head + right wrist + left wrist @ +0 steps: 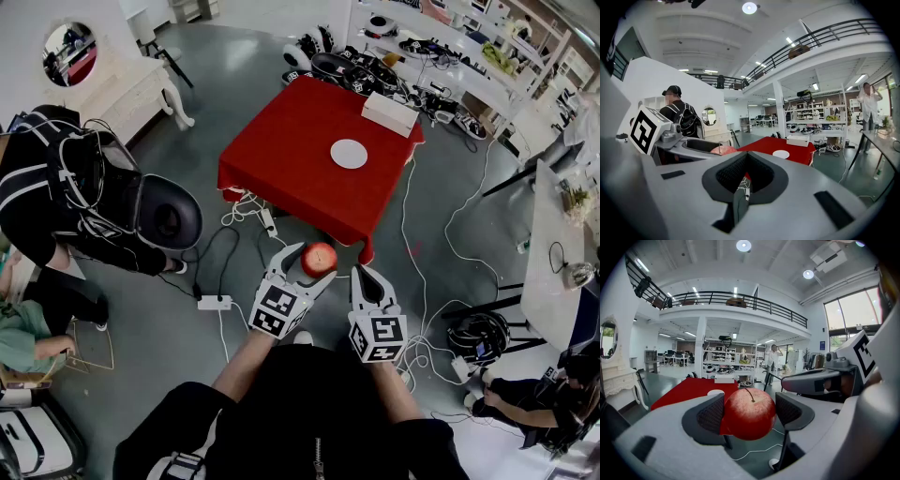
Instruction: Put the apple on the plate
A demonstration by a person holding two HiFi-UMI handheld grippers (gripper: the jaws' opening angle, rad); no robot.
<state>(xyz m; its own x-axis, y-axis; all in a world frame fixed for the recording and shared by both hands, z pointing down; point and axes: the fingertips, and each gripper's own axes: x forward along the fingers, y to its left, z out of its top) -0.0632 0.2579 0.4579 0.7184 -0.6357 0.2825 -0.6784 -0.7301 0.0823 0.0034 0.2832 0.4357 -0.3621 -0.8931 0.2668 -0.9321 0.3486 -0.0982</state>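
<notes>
A red apple [319, 259] sits between the jaws of my left gripper [309, 265], which is shut on it in mid-air over the grey floor. The left gripper view shows the apple [749, 413] pressed by both dark pads, stem up. My right gripper [370, 278] hangs beside it with its jaws shut and nothing in them [746, 180]. A white plate [349, 153] lies on the red table [300, 159] some way ahead. The plate [781, 153] also shows small in the right gripper view, and the apple [723, 150] peeks out at left.
A white box [390, 113] lies on the table's far corner. Cables and a power strip [215, 302] trail over the floor before the table. A person with a backpack [84, 202] stands at left. Another sits at lower right [525, 398]. Cluttered benches line the back.
</notes>
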